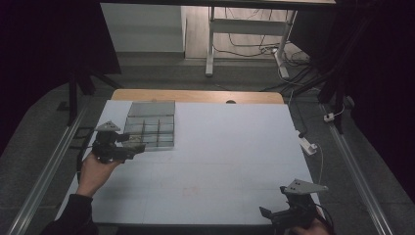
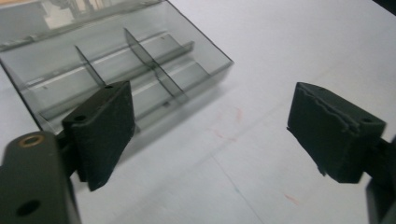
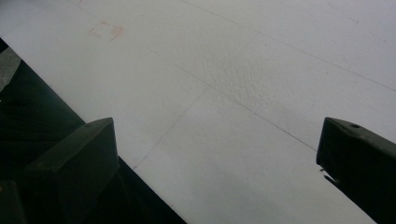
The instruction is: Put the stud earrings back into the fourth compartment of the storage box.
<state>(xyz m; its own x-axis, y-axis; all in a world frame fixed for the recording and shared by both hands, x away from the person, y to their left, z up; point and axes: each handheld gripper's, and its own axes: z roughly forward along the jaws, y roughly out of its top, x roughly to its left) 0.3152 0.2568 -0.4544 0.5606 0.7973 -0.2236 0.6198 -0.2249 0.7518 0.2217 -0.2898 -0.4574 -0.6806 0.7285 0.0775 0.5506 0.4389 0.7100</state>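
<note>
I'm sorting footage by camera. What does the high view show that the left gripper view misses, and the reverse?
High view alone: the right hand-held gripper at the table's near right edge, the person's left hand, the floor with cables beyond the table.
Left gripper view alone: close detail of the box's dividers and faint red marks on the surface.
Shared: the clear compartment box, the white table and the left hand-held gripper, jaws wide apart, nothing between them.

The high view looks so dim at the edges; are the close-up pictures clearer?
High view: dark corners, only the white table lit, the smoky plastic compartment box small and soft. Left gripper view: box fairly sharp with faint reflections on its walls. Right gripper view: table surface evenly lit, near jaws slightly blurred.
</note>
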